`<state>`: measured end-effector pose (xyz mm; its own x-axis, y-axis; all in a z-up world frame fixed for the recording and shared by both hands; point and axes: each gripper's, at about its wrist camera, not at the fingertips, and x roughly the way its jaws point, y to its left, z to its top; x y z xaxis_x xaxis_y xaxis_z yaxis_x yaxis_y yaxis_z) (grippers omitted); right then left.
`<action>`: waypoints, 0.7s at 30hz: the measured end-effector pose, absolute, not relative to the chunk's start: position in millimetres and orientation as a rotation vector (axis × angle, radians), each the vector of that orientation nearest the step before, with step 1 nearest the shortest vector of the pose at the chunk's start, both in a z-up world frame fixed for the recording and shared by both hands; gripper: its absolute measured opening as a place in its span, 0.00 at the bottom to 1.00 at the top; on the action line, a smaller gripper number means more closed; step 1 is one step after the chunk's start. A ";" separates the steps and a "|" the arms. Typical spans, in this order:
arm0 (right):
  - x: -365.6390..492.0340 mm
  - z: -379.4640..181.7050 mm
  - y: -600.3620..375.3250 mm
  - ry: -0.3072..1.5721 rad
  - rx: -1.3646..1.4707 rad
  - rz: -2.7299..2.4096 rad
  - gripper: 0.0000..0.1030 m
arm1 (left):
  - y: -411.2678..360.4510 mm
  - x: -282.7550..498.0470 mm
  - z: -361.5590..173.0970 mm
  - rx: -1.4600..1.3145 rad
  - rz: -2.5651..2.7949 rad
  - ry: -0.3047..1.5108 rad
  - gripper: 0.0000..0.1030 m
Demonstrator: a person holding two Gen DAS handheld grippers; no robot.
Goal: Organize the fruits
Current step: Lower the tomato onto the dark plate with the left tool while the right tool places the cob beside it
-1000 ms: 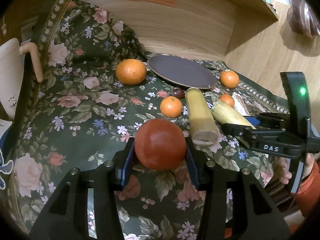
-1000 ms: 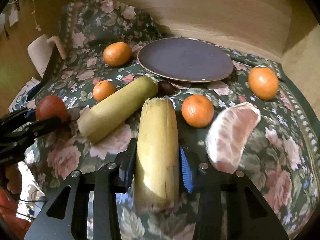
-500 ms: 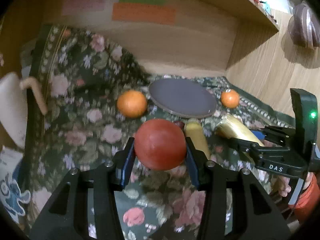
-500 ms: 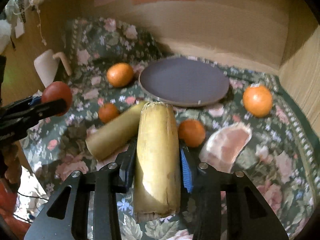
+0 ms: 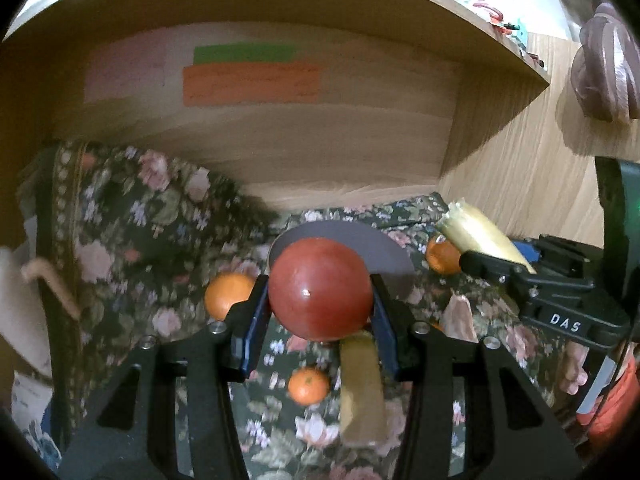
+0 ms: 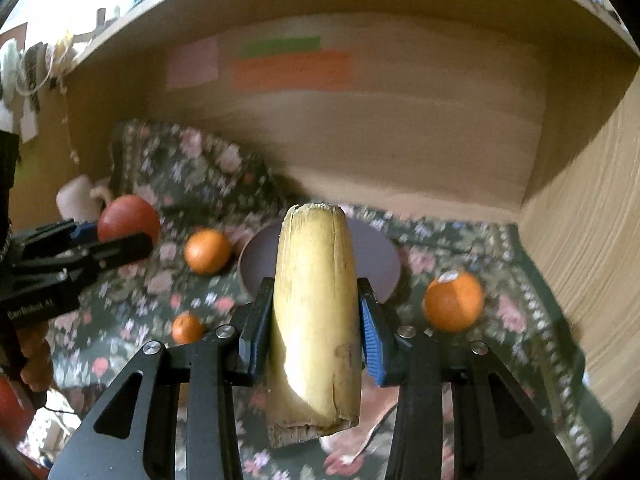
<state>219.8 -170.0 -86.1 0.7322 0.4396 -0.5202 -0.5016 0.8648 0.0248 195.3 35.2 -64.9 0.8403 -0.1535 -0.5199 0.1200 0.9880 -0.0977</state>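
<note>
My left gripper (image 5: pixel 318 314) is shut on a round red tomato (image 5: pixel 320 288), held above the flowered cloth (image 5: pixel 132 240). My right gripper (image 6: pixel 312 328) is shut on a yellow banana piece (image 6: pixel 314 312), also lifted off the cloth. Behind both sits a dark round plate (image 6: pixel 376 260), partly hidden by the held fruit. In the left wrist view the right gripper (image 5: pixel 500 268) shows at the right with its banana piece (image 5: pixel 476 232). The left gripper (image 6: pixel 120 240) and its tomato (image 6: pixel 128 216) appear at the left of the right wrist view.
On the cloth lie a second banana piece (image 5: pixel 362 384), several oranges (image 5: pixel 226 294) (image 5: pixel 308 386) (image 6: pixel 454 300), and a pale fruit segment (image 5: pixel 460 316). A cream mug (image 6: pixel 80 200) stands at the left. Wooden walls (image 6: pixel 592 264) close in the back and right.
Both grippers have risen with their fruit, and the views have tilted up toward the back wall. The tomato and banana piece now hang in front of the plate.
</note>
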 end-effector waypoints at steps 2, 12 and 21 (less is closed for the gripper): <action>225.2 -79.8 -172.2 0.517 -0.112 0.514 0.35 | 30.6 204.3 -59.4 -0.051 -0.140 0.543 0.46; 263.0 -64.7 -169.3 0.485 -0.117 0.511 0.35 | 20.7 254.0 -40.8 -0.025 -0.139 0.519 0.46; 315.0 -83.4 -152.9 0.567 -0.153 0.514 0.35 | 25.2 314.1 -53.7 -0.035 -0.122 0.590 0.46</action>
